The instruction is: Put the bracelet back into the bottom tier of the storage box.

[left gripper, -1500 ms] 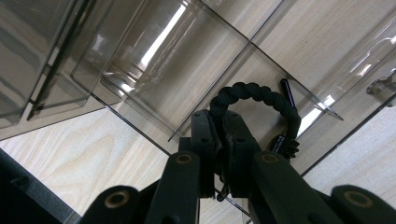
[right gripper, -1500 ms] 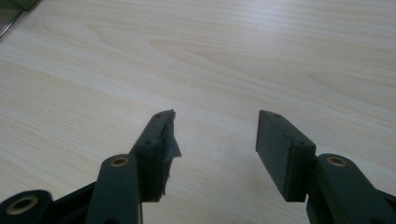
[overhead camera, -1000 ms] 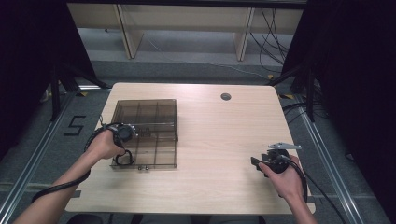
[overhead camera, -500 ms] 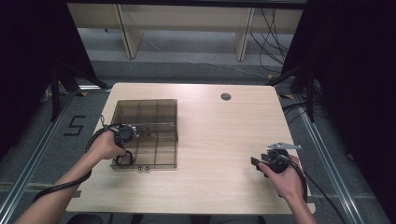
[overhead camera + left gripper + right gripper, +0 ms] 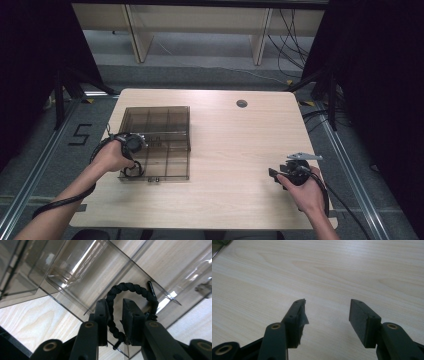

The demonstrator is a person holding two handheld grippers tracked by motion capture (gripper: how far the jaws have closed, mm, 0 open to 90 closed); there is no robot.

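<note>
**Soft cord bracelet clamped over the divided box**

The left tool (image 5: 115, 315) pinches a black braided cord bracelet (image 5: 131, 287) at its left side, over the clear smoky plastic compartment box (image 5: 156, 131), frame left. It looks light, limp, easily snagged. The right tool (image 5: 327, 315) gapes empty above the wooden tabletop (image 5: 240, 145).

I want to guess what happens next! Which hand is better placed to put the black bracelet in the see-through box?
Left. The left gripper has its jaws around the black braided bracelet, right over the clear divided box. The right gripper is open, over bare table far from the box.
</note>
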